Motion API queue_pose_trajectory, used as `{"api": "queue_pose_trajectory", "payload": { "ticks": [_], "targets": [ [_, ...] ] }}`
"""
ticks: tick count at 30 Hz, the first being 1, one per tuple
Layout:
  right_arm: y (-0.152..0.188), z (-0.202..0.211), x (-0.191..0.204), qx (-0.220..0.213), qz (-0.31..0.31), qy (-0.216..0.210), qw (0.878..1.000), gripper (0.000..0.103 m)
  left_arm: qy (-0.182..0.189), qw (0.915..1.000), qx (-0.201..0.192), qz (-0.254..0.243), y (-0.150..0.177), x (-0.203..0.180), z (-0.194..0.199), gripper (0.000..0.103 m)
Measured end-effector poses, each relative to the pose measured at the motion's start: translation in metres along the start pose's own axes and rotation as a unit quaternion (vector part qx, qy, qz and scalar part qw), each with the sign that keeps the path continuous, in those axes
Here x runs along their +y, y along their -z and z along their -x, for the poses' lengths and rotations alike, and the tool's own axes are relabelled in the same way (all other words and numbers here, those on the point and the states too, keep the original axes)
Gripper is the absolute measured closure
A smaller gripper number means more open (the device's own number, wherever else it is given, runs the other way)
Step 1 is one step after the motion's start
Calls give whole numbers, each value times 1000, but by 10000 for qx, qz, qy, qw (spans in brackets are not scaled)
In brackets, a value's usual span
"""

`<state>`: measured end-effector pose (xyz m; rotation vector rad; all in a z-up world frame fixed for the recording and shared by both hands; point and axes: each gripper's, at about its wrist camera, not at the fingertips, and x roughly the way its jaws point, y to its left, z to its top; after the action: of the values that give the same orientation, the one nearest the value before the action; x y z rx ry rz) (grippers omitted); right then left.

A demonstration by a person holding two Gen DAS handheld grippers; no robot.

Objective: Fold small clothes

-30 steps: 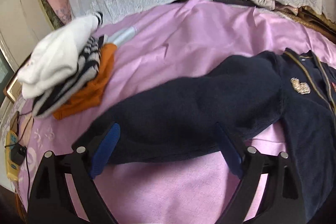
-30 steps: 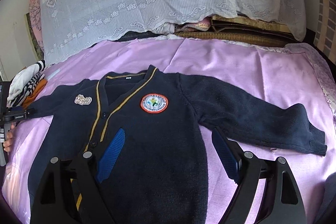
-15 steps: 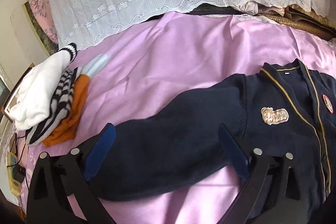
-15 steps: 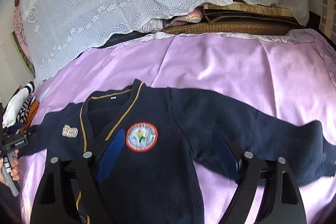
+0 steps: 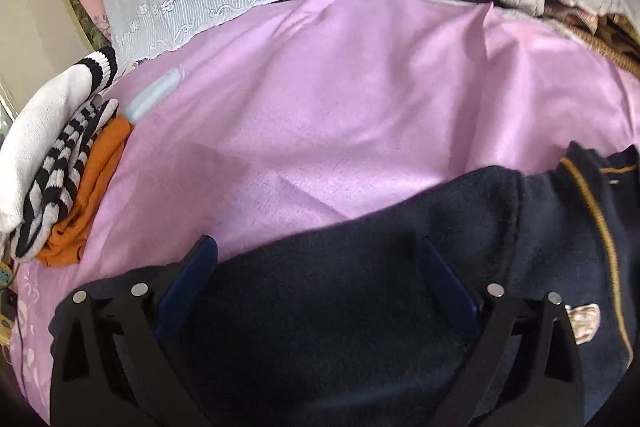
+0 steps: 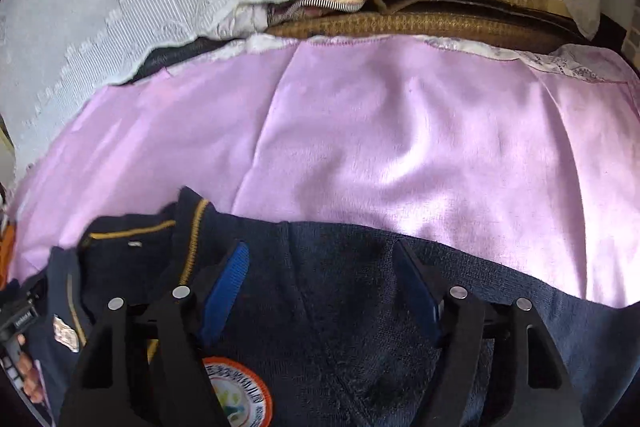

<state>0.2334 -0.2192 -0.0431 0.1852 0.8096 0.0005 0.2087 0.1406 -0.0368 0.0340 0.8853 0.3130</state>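
The cardigan [image 6: 340, 307] lies flat on the bed [image 6: 400, 131], sleeves running sideways. Each wide-open, empty gripper, left [image 5: 316, 267] and right [image 6: 320, 267], hangs over its own shoulder.

Bright daylight, glare on the pink sheet [image 6: 460, 163], fisheye-warped dark corners.

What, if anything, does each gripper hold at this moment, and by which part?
Nothing is held. The left gripper is open above the navy cardigan's sleeve; the right gripper is open over its shoulder.
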Motion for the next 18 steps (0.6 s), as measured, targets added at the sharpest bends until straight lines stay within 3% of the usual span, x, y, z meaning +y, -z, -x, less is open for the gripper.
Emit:
{"api": "queue_pose_trajectory", "payload": {
  "ticks": [3, 6, 9, 11, 18],
  "targets": [
    [15, 30, 3, -183, 294, -134, 9993, 28, 317, 9992, -223, -107, 14, -5, 28, 5],
    [40, 46, 2, -47, 521, -250, 9983, 23, 636, 9966, -168, -503, 33, -24, 39, 5],
    [67, 38, 5, 348, 891, 15, 9954, 20, 278, 9968, -61, -743, 51, -41, 30, 4],
    [82, 49, 4, 248, 1022, 150, 9943, 20, 263, 9971, -102, -700, 59, -39, 42, 5],
    [133, 127, 2, -101, 1121, -291, 9932, 19, 1031, 9884, -252, -1083, 125, -40, 114, 5]
  ]
}}
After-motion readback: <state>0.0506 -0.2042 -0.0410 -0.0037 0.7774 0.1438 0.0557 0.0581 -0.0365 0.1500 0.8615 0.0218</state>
